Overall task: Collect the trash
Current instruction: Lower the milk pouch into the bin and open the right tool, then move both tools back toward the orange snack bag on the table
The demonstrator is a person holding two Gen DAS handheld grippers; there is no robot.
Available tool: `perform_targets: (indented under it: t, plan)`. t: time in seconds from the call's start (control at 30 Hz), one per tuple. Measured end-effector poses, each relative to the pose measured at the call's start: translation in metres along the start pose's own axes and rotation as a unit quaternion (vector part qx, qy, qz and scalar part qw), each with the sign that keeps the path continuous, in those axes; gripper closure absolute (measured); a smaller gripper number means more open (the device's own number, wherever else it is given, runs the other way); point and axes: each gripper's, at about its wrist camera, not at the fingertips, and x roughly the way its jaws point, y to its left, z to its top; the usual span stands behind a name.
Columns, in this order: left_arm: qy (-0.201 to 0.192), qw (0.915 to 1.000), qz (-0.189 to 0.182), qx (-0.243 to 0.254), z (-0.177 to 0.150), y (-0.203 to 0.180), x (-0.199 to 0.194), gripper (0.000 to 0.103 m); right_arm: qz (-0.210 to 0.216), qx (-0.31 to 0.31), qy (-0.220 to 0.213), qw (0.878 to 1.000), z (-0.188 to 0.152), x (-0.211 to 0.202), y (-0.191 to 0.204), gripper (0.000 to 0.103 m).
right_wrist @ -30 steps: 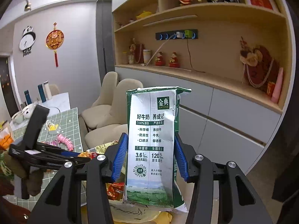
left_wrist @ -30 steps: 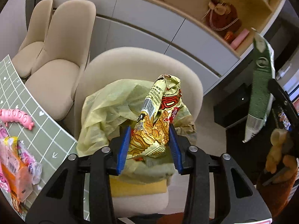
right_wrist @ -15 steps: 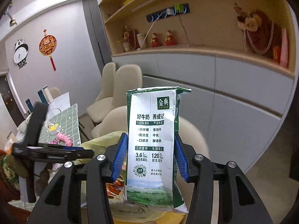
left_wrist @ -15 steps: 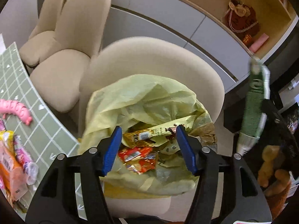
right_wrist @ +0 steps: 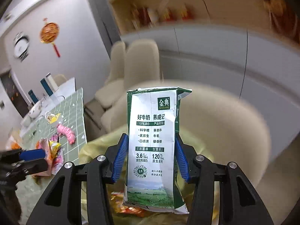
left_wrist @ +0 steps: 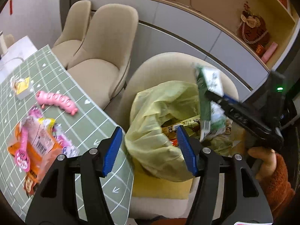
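Note:
A yellow-green trash bag sits open on a beige chair, with snack wrappers inside. My left gripper is open and empty, just above the bag's near-left rim. My right gripper is shut on a flattened green-and-silver milk carton, held upright over the bag's mouth. The carton also shows in the left wrist view, above the bag's right side. More wrappers lie on the green mat.
On the mat lie a pink caterpillar toy and a small yellow-and-white packet. Two more beige chairs stand behind the table. Grey cabinets and shelves line the wall. Bottles and a bowl stand at the table's far end.
My left gripper opened and dropped the yellow snack wrapper into the bag, then swung left toward the table. My right gripper moved down and over the bag with the carton.

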Motion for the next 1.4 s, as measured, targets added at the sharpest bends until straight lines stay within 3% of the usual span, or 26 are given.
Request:
perform_targets:
  t: [0.23,0.57,0.67,0.73,0.93,1.07,1.2,1.4]
  plan:
    - [0.010,0.9994,0.017,-0.028,-0.008,0.020,-0.003,0.046,-0.002,-0.012,0.067,0.998,-0.022,0.023,0.003,0.057]
    - [0.025,0.9978,0.032,-0.052,-0.028,0.038,-0.002,0.046,0.014,-0.040,0.096,0.994,-0.045,0.011,0.017,0.057]
    - [0.022,0.9977,0.031,-0.057,-0.036,0.043,-0.005,0.046,-0.004,-0.051,0.084,0.995,-0.046,0.009,0.022,0.055]
    - [0.022,0.9978,0.031,-0.055,-0.044,0.048,-0.011,0.046,-0.014,-0.042,0.060,0.997,-0.044,0.000,0.022,0.044]
    - [0.006,0.9976,0.014,-0.068,-0.063,0.083,-0.036,0.046,-0.054,-0.012,-0.017,0.998,-0.039,-0.043,0.034,0.043]
    - [-0.013,0.9961,0.008,-0.087,-0.073,0.118,-0.058,0.046,-0.048,-0.010,-0.021,0.999,-0.042,-0.072,0.065,0.043]
    - [-0.043,0.9944,0.040,-0.088,-0.088,0.166,-0.080,0.046,-0.064,-0.048,-0.024,0.997,-0.047,-0.087,0.106,0.043]
    - [-0.030,0.9903,0.073,-0.115,-0.106,0.239,-0.101,0.046,-0.039,-0.031,0.001,0.999,-0.065,-0.080,0.156,0.043]
